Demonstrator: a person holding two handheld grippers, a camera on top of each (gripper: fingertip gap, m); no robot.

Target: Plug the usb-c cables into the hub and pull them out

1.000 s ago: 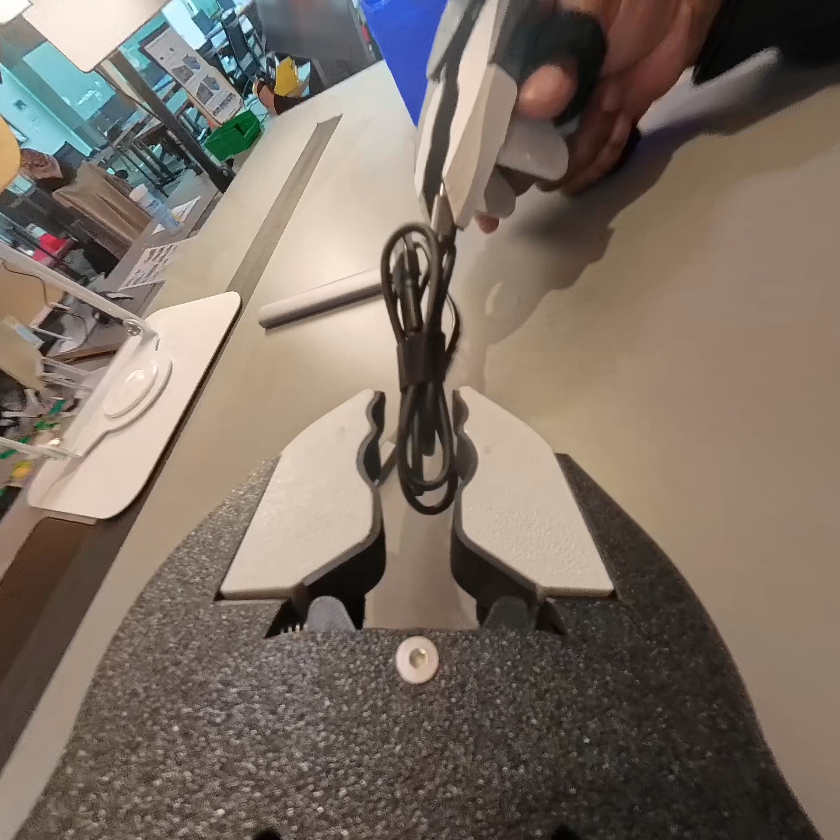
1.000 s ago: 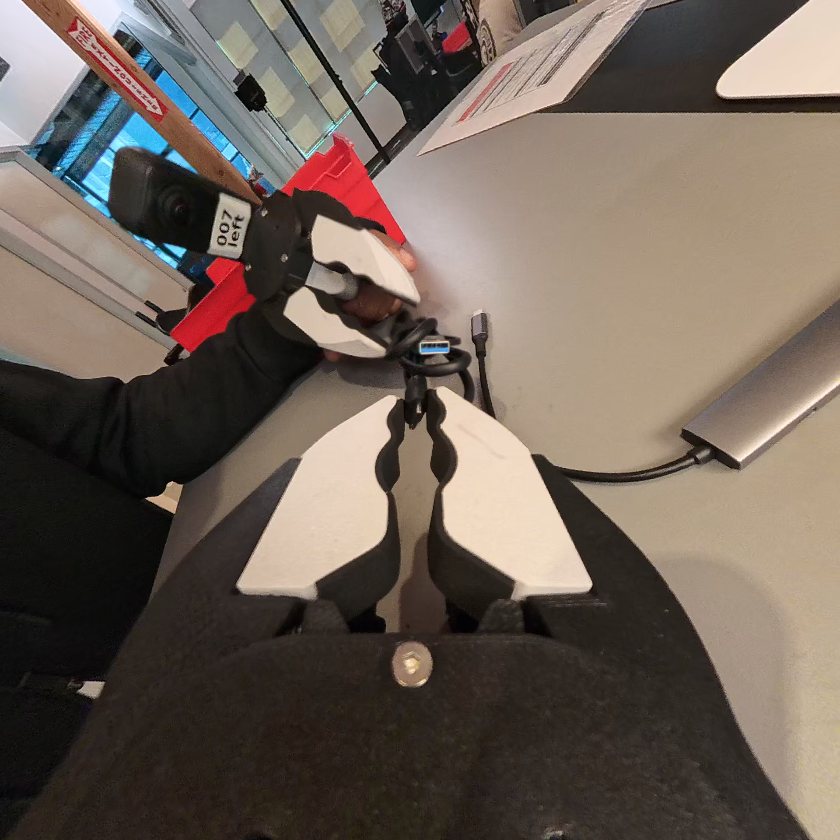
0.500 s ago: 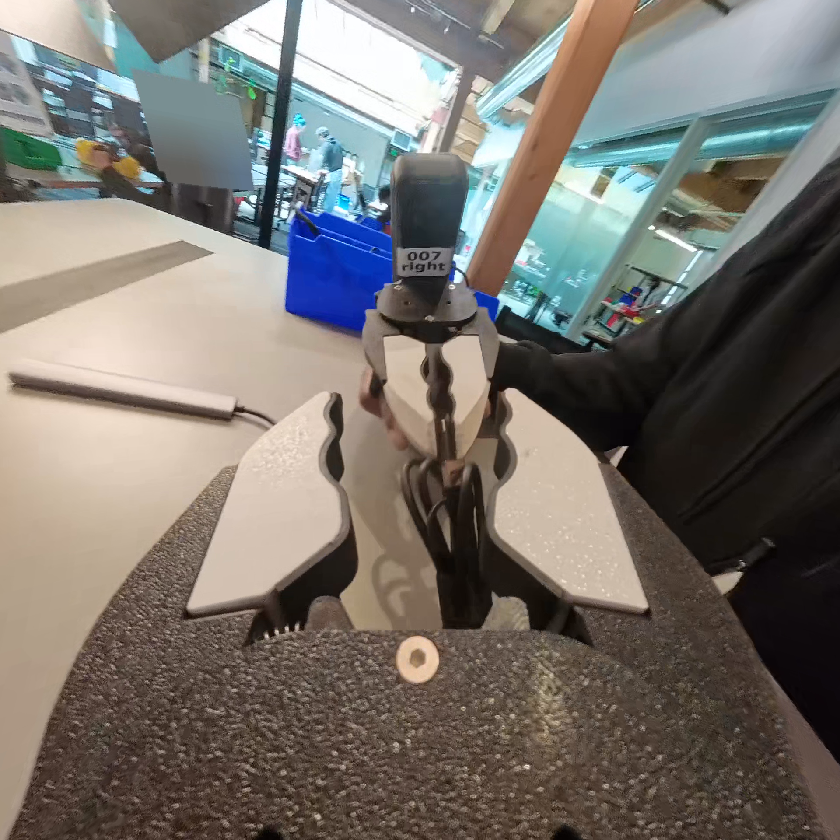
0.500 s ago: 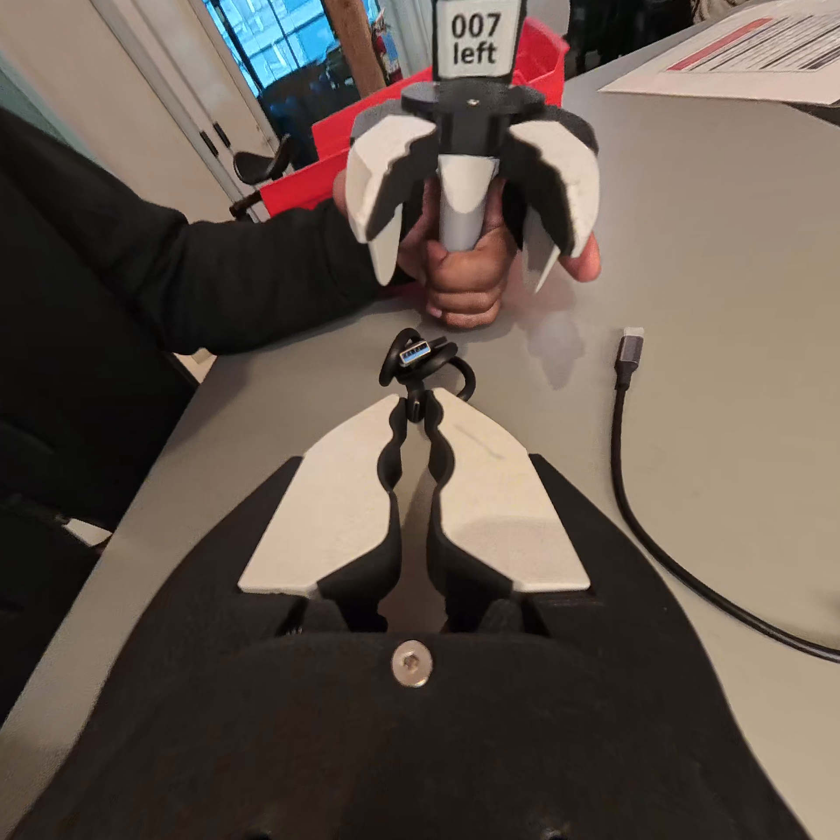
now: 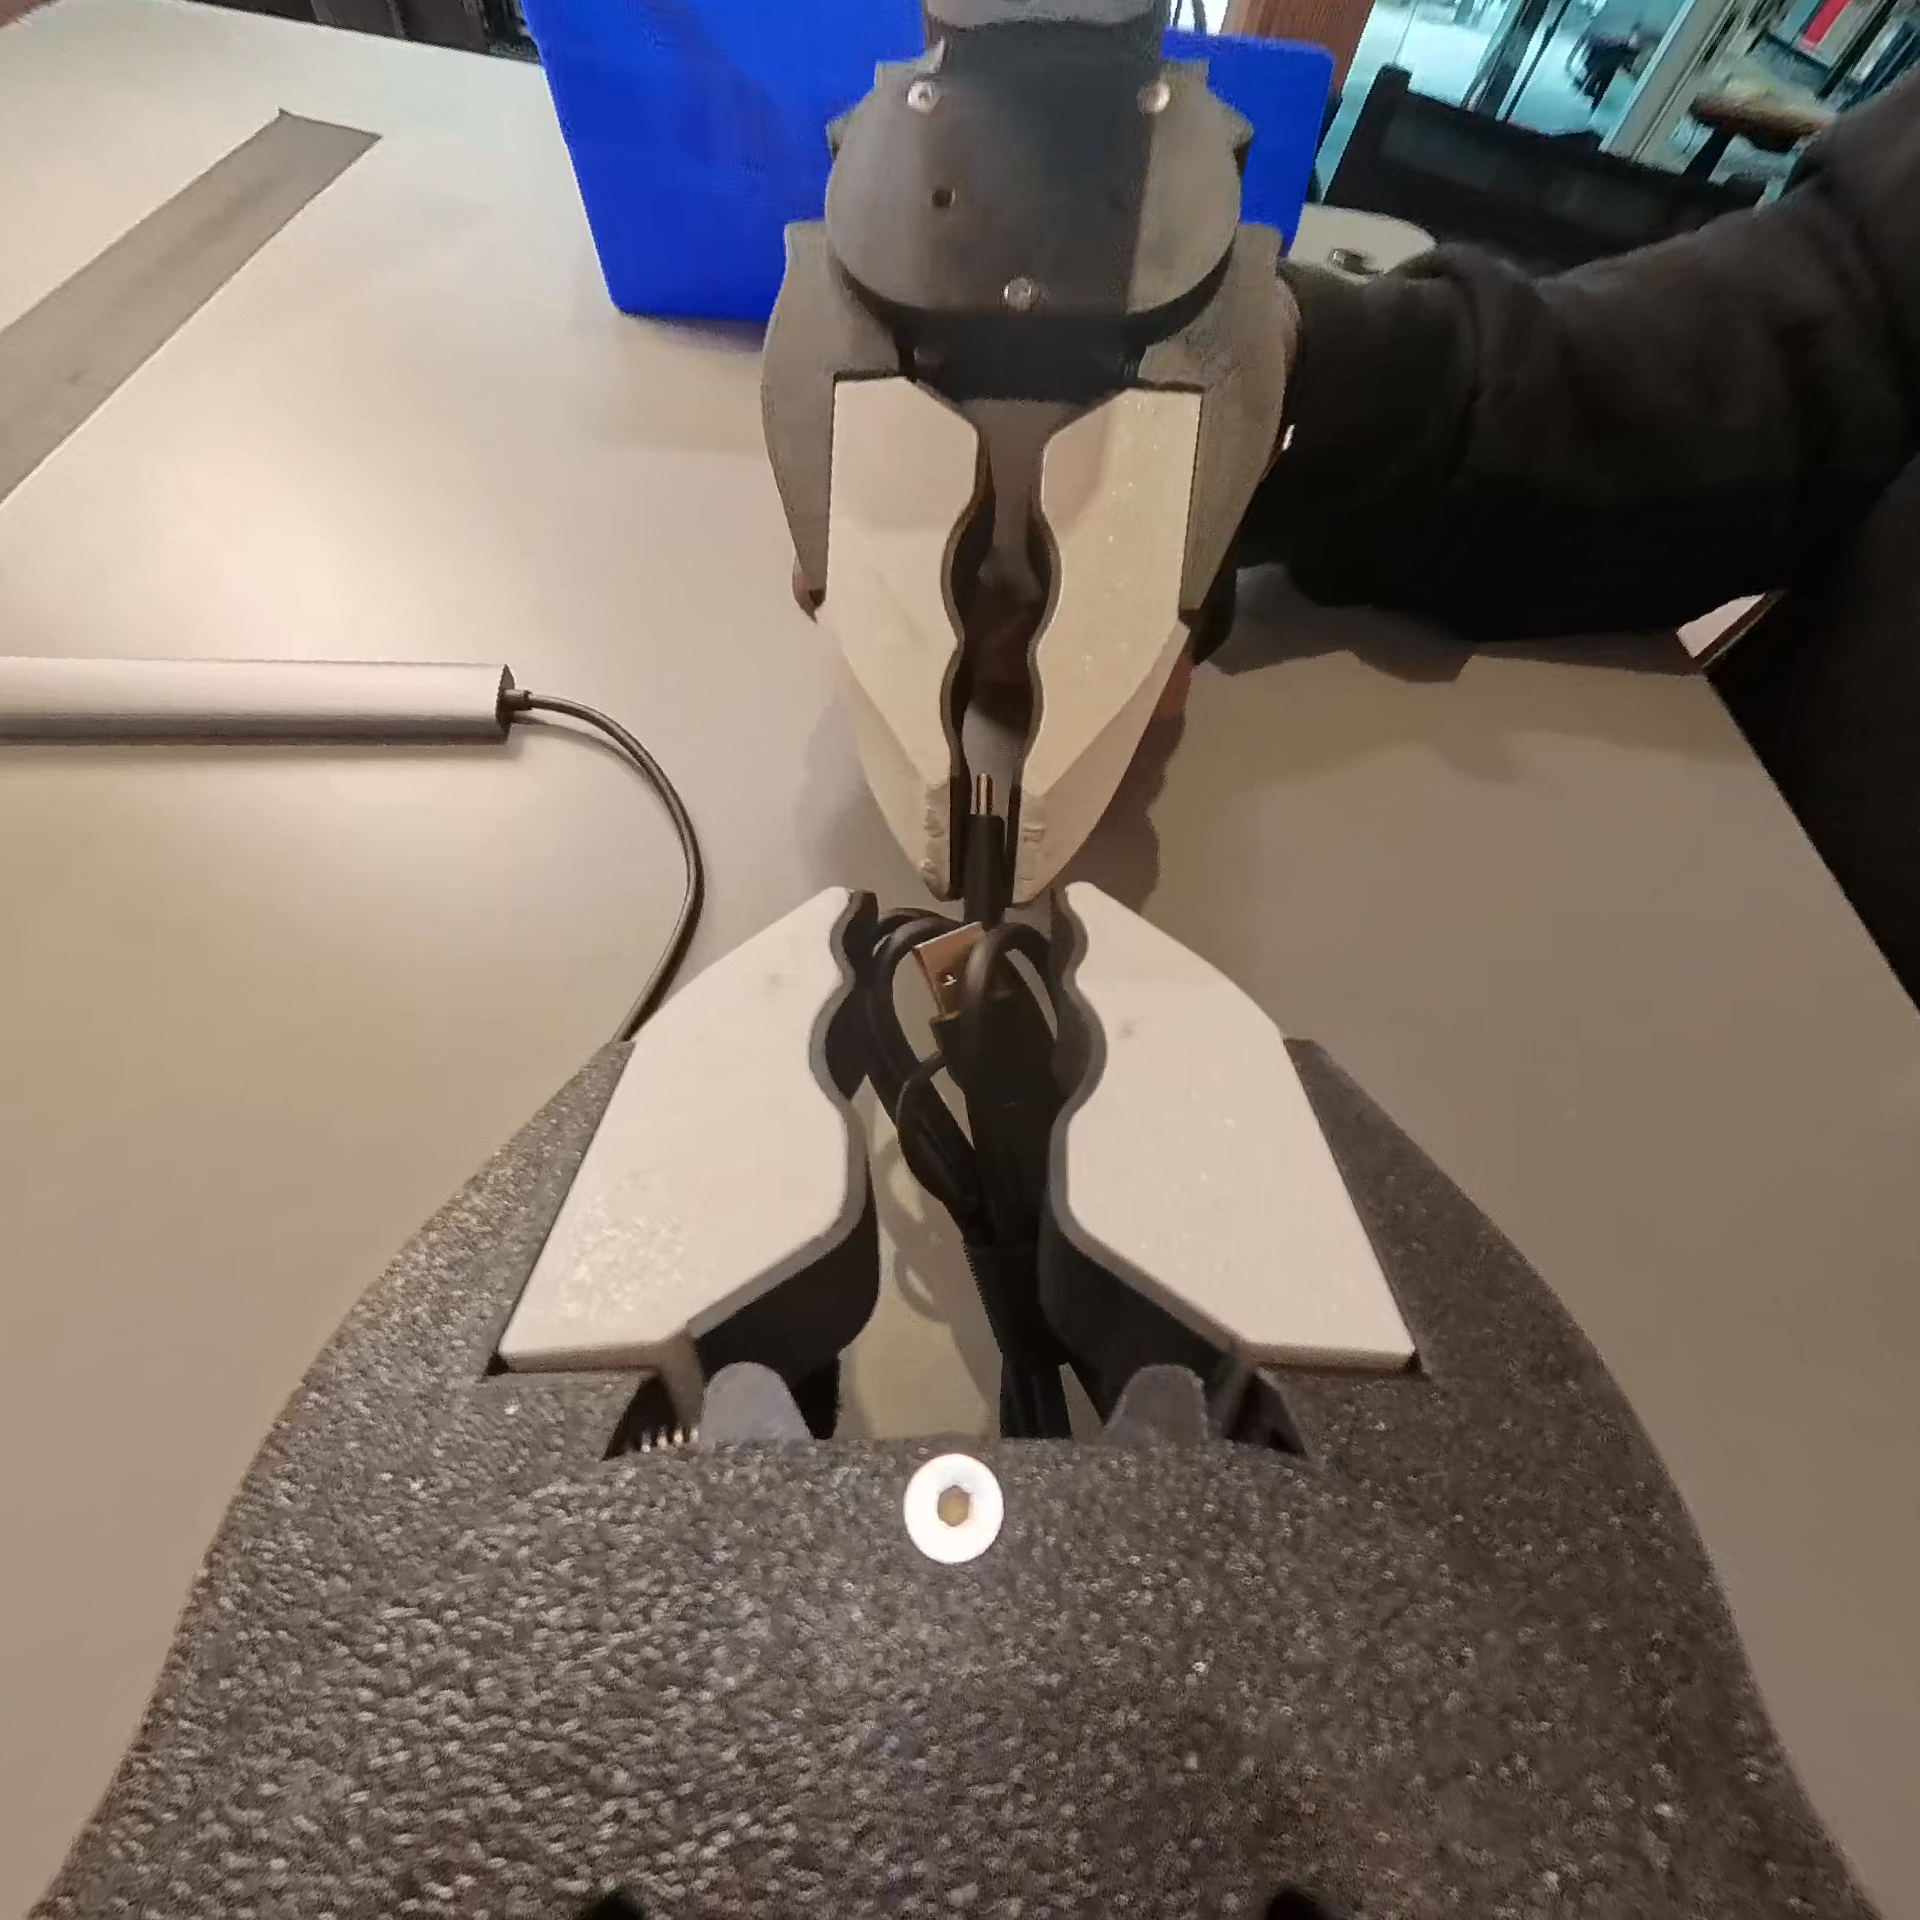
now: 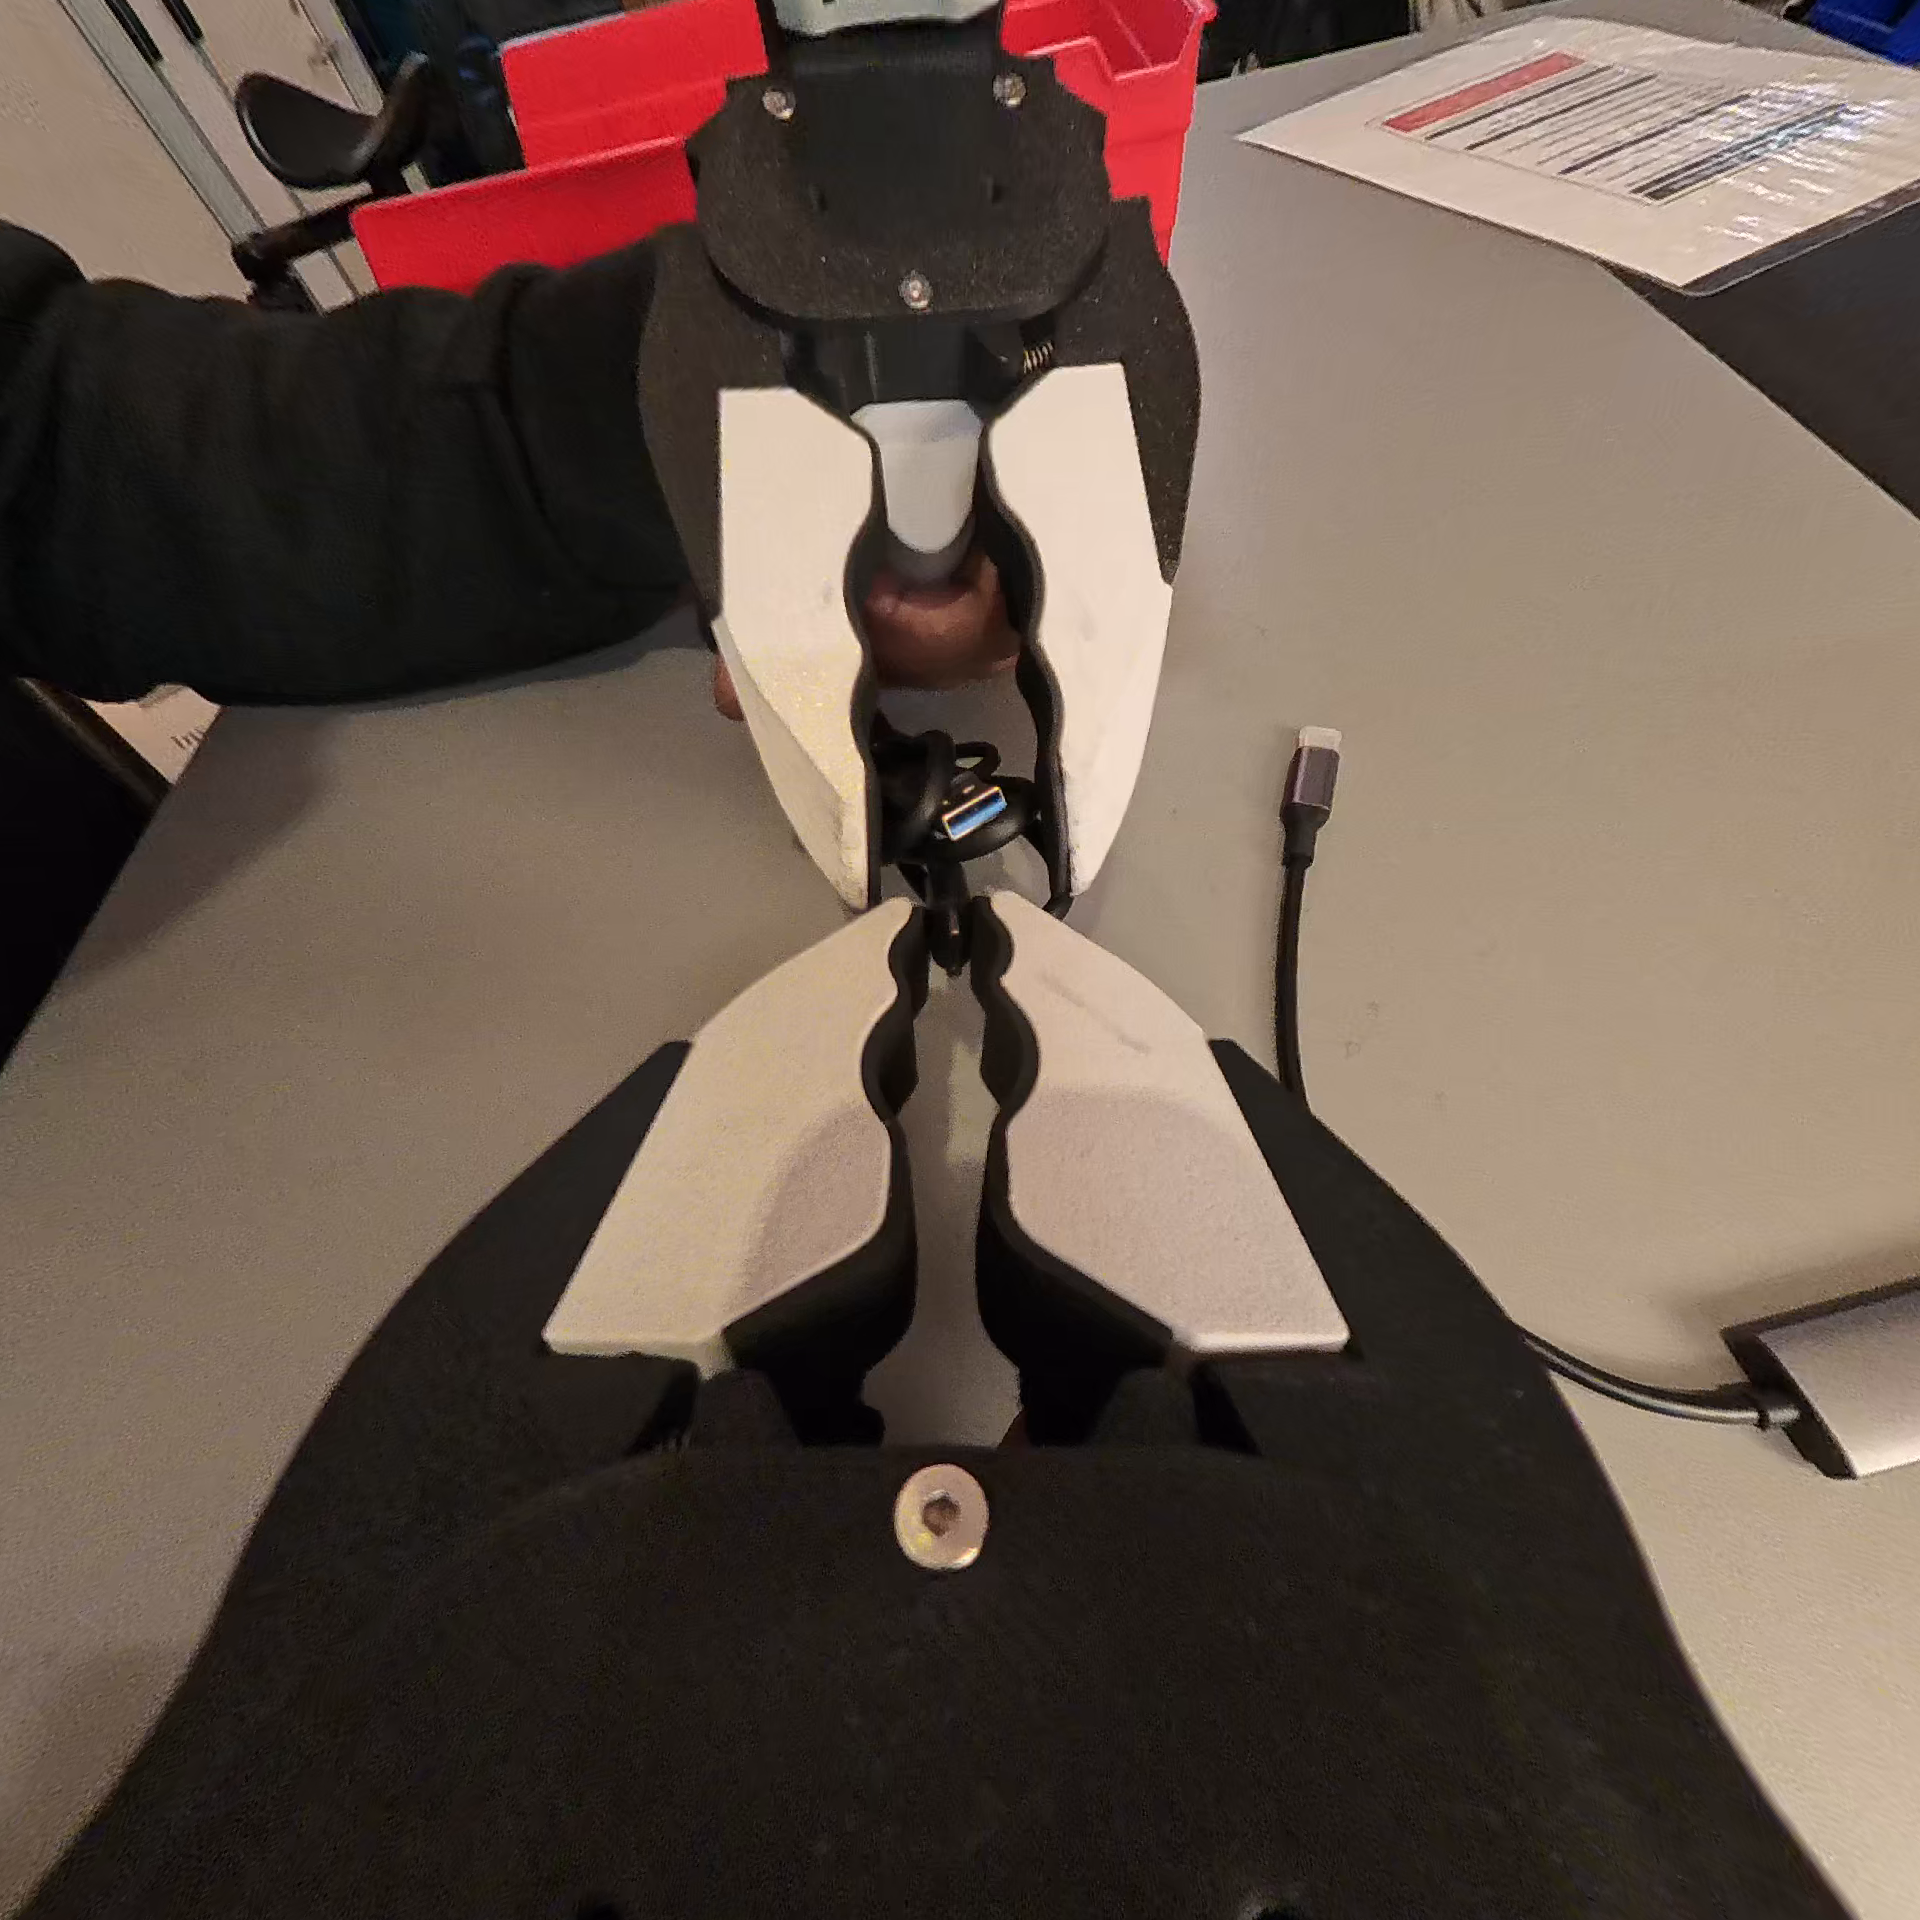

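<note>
A coiled black cable (image 5: 977,1101) lies between the fingers of my left gripper (image 5: 956,925), which is closed on the bundle; a metal USB-A plug (image 5: 940,961) sticks out of it. In the right wrist view, the bundle's blue-tongued plug (image 6: 971,821) shows between the left gripper's fingers (image 6: 790,665). My right gripper (image 6: 951,914) is shut on the cable's black USB-C plug (image 5: 982,831), tip to tip with the left gripper. The slim grey hub (image 5: 249,701) (image 6: 1849,1382) lies on the table (image 5: 1455,1039), apart from both grippers.
The hub's own cable (image 6: 1294,935) ends in a loose grey USB-C plug (image 6: 1311,774) on the table. A blue bin (image 5: 707,156) and a red bin (image 6: 582,208) stand at the table's edges. A laminated sheet (image 6: 1621,135) lies far right. Black sleeves (image 5: 1610,416) reach in. My left and right fingertips are right by each other. Both grippers' tips are roughly 15 cm from the slim grey hub (image 6: 1849,1382). The left camera catches it too, in the left wrist view (image 5: 460,693).
Half a second ago my left gripper was wide open, away from the bundle. Now it has closed around the coiled cable. Both grippers have moved together, tip to tip, and tilted down.
</note>
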